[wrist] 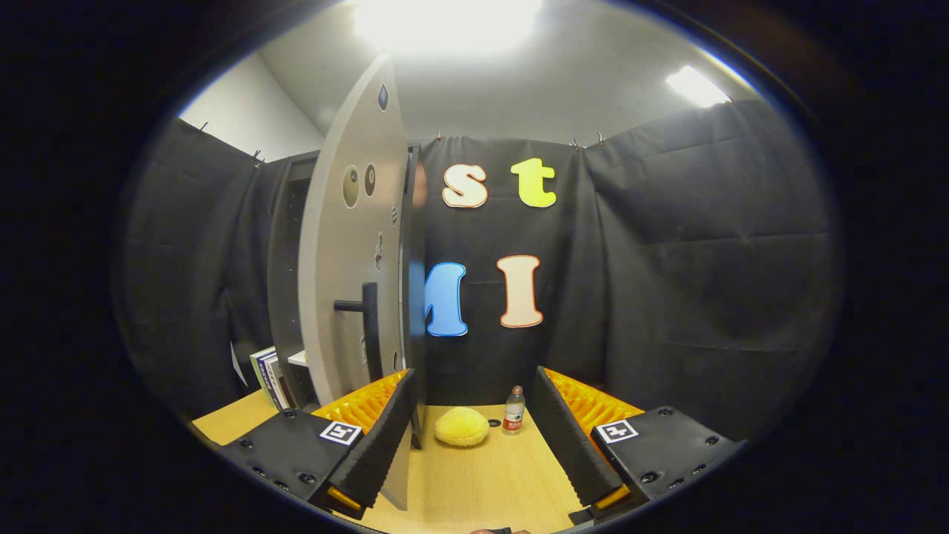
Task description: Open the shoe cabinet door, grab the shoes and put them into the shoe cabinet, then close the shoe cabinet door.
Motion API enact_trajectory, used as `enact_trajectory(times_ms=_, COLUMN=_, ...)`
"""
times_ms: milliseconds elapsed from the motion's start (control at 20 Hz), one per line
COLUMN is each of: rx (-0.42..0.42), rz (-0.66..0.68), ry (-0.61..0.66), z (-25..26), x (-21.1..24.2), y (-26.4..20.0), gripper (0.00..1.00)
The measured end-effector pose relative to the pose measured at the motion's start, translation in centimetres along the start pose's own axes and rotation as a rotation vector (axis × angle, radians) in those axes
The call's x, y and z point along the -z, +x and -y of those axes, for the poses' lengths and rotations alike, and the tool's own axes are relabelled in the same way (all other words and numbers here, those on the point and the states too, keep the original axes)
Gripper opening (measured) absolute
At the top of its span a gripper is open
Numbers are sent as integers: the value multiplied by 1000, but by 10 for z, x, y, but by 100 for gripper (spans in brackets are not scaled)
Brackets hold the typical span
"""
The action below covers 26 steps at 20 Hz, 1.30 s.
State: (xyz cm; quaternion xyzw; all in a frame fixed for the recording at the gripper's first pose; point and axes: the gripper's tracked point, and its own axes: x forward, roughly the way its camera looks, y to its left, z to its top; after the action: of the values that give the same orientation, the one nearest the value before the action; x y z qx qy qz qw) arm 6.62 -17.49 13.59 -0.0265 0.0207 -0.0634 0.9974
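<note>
The shoe cabinet (285,282) stands dark and tall at the left of the wooden table (489,482). Its grey door (348,245) is swung open, edge-on to me, with a black handle (367,319) on its face. A yellow plush shoe (461,428) lies on the table beyond my fingers, just right of the door's edge. My gripper (474,374) is open and holds nothing. The left finger (385,437) overlaps the door's lower corner; I cannot tell whether it touches. The right finger (563,430) stands free over the table.
A small plastic bottle (514,410) stands upright just right of the shoe. Several books (268,378) lean beside the cabinet at the left. Black cloth walls close the booth behind and to the right.
</note>
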Motion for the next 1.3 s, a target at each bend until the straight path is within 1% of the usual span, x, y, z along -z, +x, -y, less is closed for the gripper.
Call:
enact_trajectory(times_ms=150, rx=-53, rz=-4, ry=19, z=-1, x=4, y=37, gripper=99)
enact_trajectory(times_ms=300, rx=-90, rz=-27, ry=18, z=-2, x=12, y=60, gripper=99)
enact_trajectory(times_ms=400, rx=-112, rz=-50, ry=32, z=-9, x=18, y=68, gripper=99)
enact_trajectory(times_ms=550, rx=-136, rz=-50, ry=62, z=-29, x=20, y=73, gripper=99)
enact_trajectory(times_ms=600, rx=-119, rz=-52, ry=59, z=-30, x=21, y=71, gripper=99)
enact_trajectory(times_ms=650, rx=-107, rz=-42, ry=55, z=-32, x=19, y=71, gripper=97)
enact_trajectory(times_ms=850, rx=-73, rz=-34, ry=-11, z=-33, x=13, y=68, gripper=95)
enact_trajectory(times_ms=950, rx=-53, rz=-40, ry=6, z=-39, x=13, y=67, gripper=95)
enact_trajectory(times_ms=1050, rx=-53, rz=-54, ry=30, z=-57, x=15, y=62, gripper=95)
enact_trajectory(times_ms=1150, rx=-63, rz=-60, ry=47, z=-84, x=16, y=48, gripper=95)
enact_trajectory(times_ms=1300, rx=-82, rz=-65, ry=48, z=-124, x=14, y=48, gripper=96)
